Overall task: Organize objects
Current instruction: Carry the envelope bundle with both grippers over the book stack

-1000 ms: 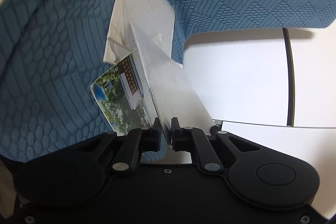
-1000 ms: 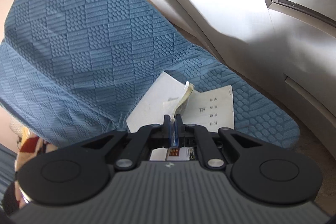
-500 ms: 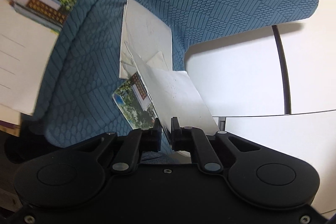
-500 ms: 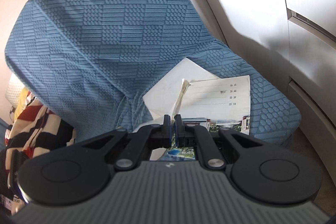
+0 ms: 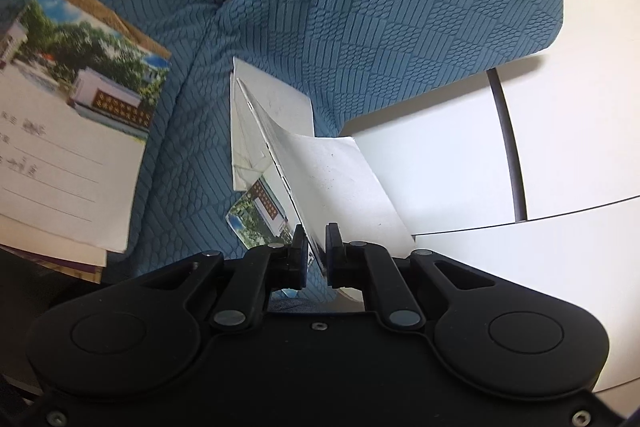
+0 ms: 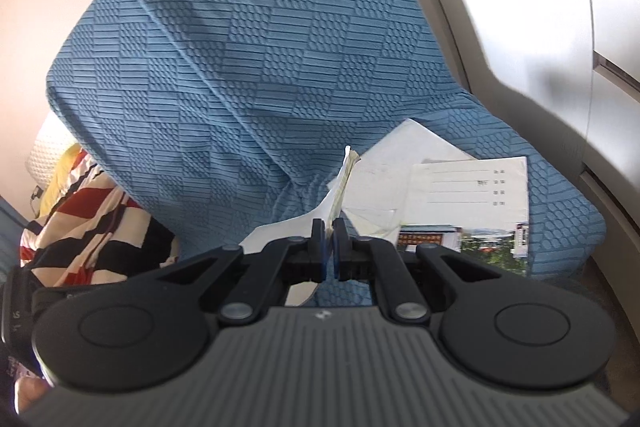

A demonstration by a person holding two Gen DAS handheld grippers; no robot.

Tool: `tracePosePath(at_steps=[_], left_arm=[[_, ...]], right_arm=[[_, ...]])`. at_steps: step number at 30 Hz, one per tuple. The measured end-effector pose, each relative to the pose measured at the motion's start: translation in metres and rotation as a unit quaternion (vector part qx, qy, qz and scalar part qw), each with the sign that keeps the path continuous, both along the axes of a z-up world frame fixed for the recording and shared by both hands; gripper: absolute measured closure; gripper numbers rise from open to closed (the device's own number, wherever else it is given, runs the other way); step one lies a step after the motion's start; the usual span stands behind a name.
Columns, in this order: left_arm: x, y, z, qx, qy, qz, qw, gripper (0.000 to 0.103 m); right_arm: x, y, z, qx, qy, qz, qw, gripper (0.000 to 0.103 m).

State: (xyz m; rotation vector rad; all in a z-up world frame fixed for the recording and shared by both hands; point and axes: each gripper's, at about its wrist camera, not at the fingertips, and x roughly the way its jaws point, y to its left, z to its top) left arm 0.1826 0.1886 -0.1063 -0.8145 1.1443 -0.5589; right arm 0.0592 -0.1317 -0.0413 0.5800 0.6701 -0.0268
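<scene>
Both grippers pinch thin booklets over a chair draped in a blue quilted cover (image 5: 380,11). The left gripper (image 5: 316,247) is clamped on the white back cover of a booklet (image 5: 332,179) that hangs open, its photo-printed corner drooping toward loose white sheets (image 5: 276,103) on the seat. The right gripper (image 6: 330,239) is closed on the edge of a second booklet (image 6: 342,183), held edge-on. A third booklet with a lined label and a building photo (image 6: 468,211) lies flat on the seat, just beside the raised one. The likely trouble is a slip or a tear: each grip catches only a few leaves, so the hanging pages could pull free, crease, or drag the loose sheets off the sloped cushion. No container shows in either view.
</scene>
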Motion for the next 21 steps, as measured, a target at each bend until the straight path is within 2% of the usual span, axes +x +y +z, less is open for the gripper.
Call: tracePosePath(at_steps=[12, 21], left_arm=[[-0.004, 0.069, 0.049, 0.002, -0.044, 0.035, 0.9984, 0.096], [-0.011, 0.117, 0.061, 0.014, -0.066, 0.065, 0.9956, 0.096]], right_arm=[[0.011, 0.061, 0.03, -0.007, -0.014, 0.048, 0.999, 0.097], [0.019, 0.1, 0.028, -0.001, -0.017, 0.084, 0.996, 0.097]])
